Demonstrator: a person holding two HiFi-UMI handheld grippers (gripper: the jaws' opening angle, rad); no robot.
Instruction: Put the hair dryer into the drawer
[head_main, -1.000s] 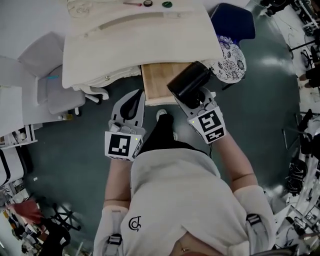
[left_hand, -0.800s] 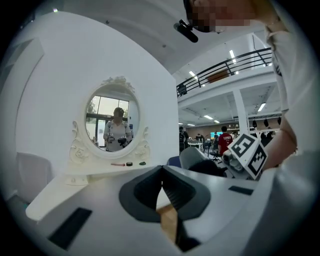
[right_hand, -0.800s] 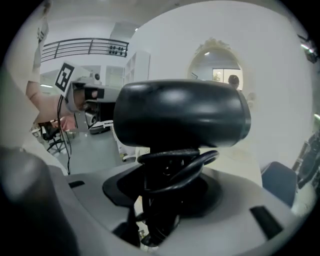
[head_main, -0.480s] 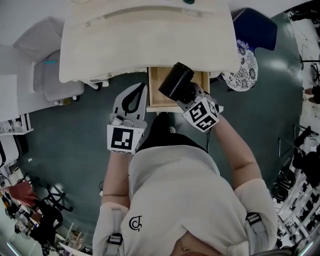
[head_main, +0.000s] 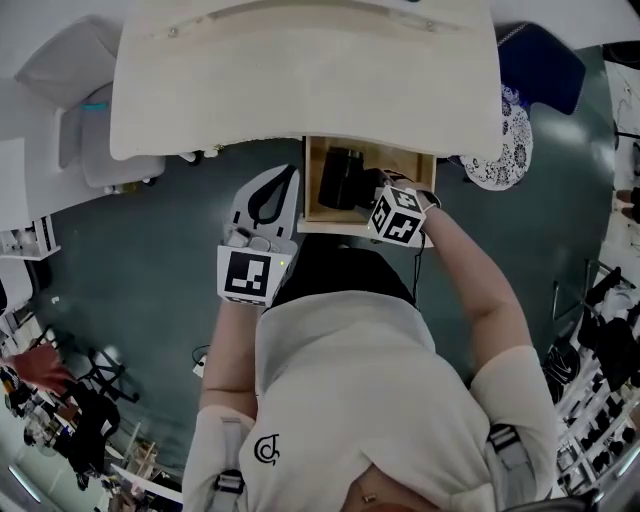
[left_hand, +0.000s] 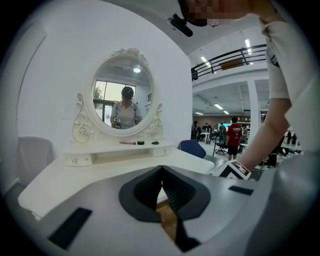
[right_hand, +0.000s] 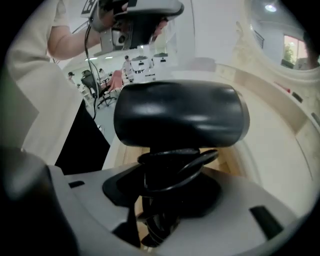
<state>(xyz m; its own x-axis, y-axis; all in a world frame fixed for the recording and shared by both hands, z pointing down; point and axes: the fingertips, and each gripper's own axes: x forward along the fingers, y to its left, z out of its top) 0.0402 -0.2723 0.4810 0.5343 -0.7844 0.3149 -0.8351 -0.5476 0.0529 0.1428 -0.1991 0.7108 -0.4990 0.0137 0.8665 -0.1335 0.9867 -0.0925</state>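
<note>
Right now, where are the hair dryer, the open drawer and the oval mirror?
hair dryer (right_hand: 182, 114), right gripper view, its black barrel.
drawer (head_main: 410, 165), head view, bare wooden bottom.
oval mirror (left_hand: 122, 102), left gripper view, middle of the glass.

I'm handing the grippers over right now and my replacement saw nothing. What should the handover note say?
Left gripper: jaws together, empty, beside the open drawer.
Right gripper: shut on the hair dryer by its handle, cord wound around it.
Dryer's place: at the drawer's opening under the white vanity table; contact with the drawer floor can't be told.
Done: drawer open, dryer in hand at it.
Left: lower it in, release, withdraw; closing the drawer probably follows.
</note>
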